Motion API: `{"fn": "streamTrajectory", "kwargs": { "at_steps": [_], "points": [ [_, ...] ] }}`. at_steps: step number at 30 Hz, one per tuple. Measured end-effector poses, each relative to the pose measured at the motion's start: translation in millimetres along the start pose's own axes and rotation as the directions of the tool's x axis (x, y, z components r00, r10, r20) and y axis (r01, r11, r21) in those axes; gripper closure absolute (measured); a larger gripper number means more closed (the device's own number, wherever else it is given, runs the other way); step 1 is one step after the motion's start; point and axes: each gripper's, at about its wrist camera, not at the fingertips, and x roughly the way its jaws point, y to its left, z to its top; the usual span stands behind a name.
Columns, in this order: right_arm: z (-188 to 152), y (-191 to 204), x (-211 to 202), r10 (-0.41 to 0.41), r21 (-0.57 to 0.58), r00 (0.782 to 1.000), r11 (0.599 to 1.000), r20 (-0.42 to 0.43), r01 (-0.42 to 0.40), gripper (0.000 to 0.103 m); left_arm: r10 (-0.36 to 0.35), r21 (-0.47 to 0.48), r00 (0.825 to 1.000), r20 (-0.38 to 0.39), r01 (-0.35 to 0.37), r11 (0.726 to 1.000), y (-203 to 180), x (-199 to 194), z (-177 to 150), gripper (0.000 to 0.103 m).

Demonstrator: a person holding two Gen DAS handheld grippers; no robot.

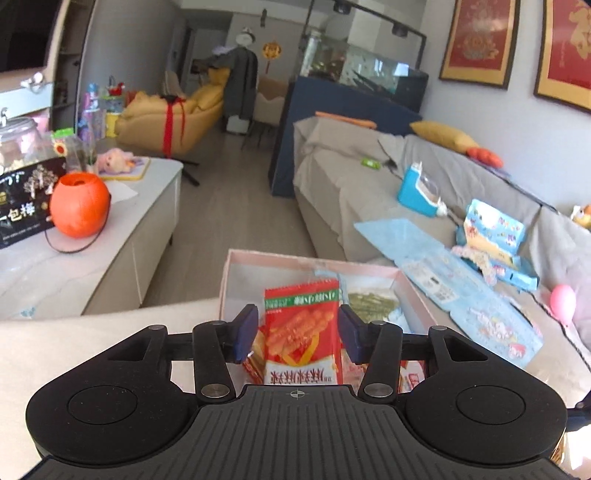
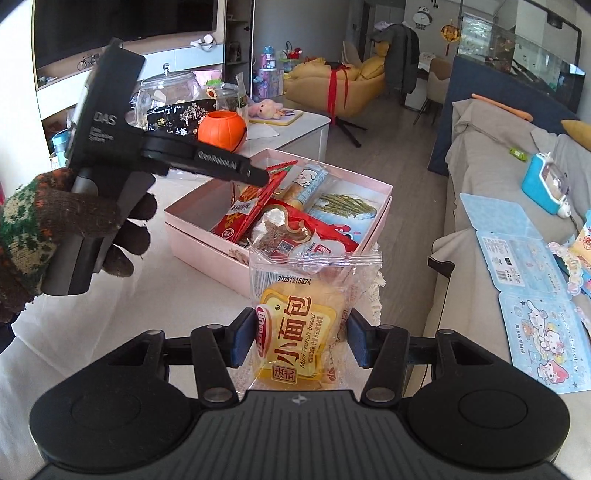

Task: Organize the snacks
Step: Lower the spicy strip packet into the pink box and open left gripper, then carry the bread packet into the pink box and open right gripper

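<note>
Left tongs [image 1: 297, 334] clamped on red snack packet [image 1: 303, 332], right tongs [image 2: 299, 339] on bread packet [image 2: 295, 332]; may slip short of pink box [image 2: 373, 184], slick wrappers.

Floor: grey wood planks [image 1: 236, 206] running up the centre of the frame.
Right side: a sofa under a grey cover [image 1: 369, 173] — yellow cushion [image 1: 441, 134] on its back.
Upper right: pale wall with red framed hangings [image 1: 480, 40].
Upper centre: glass fish tank [image 1: 354, 66] on a dark blue cabinet.
Left: white low cabinet [image 1: 147, 206]; a television [image 2: 122, 22] above.
Centre back: yellow armchair [image 1: 166, 122].
Light: daylight — bright.
</note>
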Motion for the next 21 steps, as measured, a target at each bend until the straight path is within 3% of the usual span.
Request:
{"fn": "streamTrajectory", "kwargs": {
  "at_steps": [6, 10, 13, 15, 17, 19, 21],
  "points": [
    [20.5, 0.5, 0.4, -0.009, 0.007, 0.998, 1.0, 0.055, 0.009, 0.051, 0.05, -0.041, 0.999, -0.011, -0.051, 0.998, 13.2, -52.3, -28.2, 0.051],
    [65.0, -6.2, 14.8, -0.001, 0.071, 0.991, 0.997, 0.136, -0.009, 0.051, 0.144, 0.032, 0.987, -0.071, -0.142, 0.989, 7.1, -67.9, -60.5, 0.051],
    [96.6, -1.9, 54.2, -0.019, 0.118, 0.987, 0.993, 0.156, 0.0, 0.051, 0.179, 0.118, 0.98, -0.083, -0.169, 0.979, -2.1, -79.4, -79.2, 0.051],
    [107.8, 6.9, 85.3, -0.04, 0.131, 0.989, 0.991, 0.142, 0.022, 0.051, 0.175, 0.145, 0.98, -0.092, -0.161, 0.976, -7.1, -86.6, -86.1, 0.051],
    [110.4, 15.3, 121.7, -0.058, 0.133, 0.996, 0.99, 0.075, 0.047, 0.051, 0.168, 0.153, 0.981, -0.1, -0.151, 0.977, -8.1, -93.7, -89.8, 0.051],
    [103.9, 15.9, 152.6, -0.011, 0.182, 1.0, 0.983, -0.018, 0.014, 0.05, 0.167, 0.162, 0.981, -0.1, -0.15, 0.975, -7.9, -99.5, -91.9, 0.051],
    [97.3, 18.1, 160.4, -0.014, 0.203, 0.999, 0.979, -0.029, 0.02, 0.048, 0.165, 0.165, 0.981, -0.098, -0.147, 0.975, -6.0, -102.7, -92.9, 0.051]
  ]
}}
